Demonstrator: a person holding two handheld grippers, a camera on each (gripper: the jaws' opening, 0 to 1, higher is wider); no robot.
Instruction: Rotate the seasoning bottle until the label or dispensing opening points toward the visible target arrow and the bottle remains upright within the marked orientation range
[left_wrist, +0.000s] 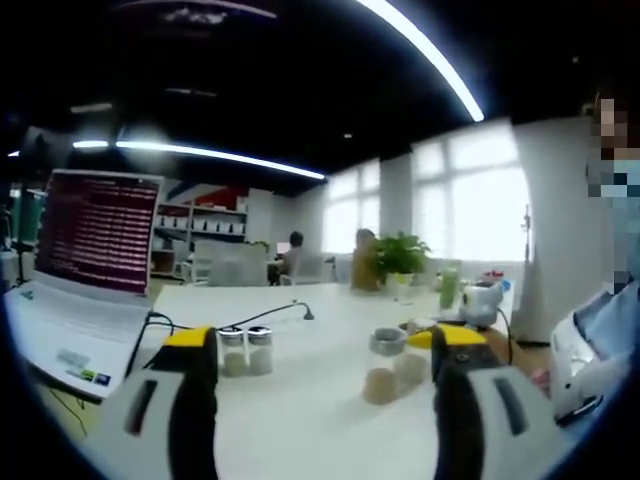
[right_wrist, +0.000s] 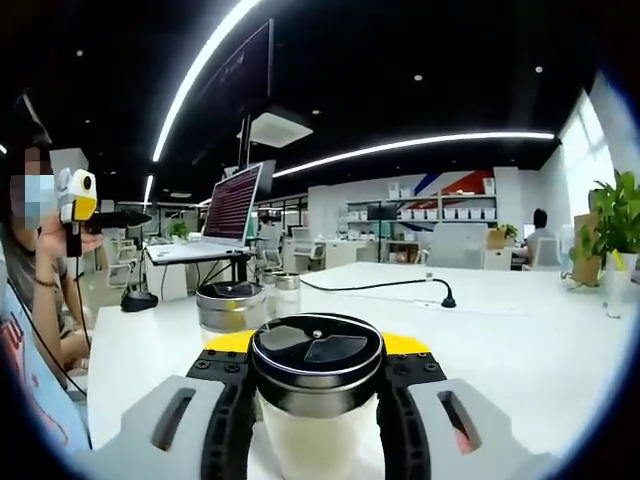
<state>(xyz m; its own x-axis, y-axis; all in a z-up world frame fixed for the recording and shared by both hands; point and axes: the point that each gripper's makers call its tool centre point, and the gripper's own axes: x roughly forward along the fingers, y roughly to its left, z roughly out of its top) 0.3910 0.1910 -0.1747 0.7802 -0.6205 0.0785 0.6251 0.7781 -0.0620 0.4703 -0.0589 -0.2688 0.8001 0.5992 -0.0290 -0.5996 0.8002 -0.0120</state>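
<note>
Seasoning bottle of clear glass with a black-and-chrome lid (right_wrist: 316, 385) stands upright on the white table (right_wrist: 520, 340), pinched between your right gripper (right_wrist: 316, 400) jaws. Your left gripper (left_wrist: 325, 370) is spread, empty (no arrow discernible, so alignment seems unconfirmed).

Long ceiling light strips (left_wrist: 420, 50) glared white against a dark ceiling; the windows (left_wrist: 480, 210) beside the potted plant (left_wrist: 400, 255) were blown out, washing that wall pale; the white table (right_wrist: 520, 320) below the strips looked evenly bright with only faint shadows; the left gripper view was soft and blurred throughout; straight lines bowed near both edges.
</note>
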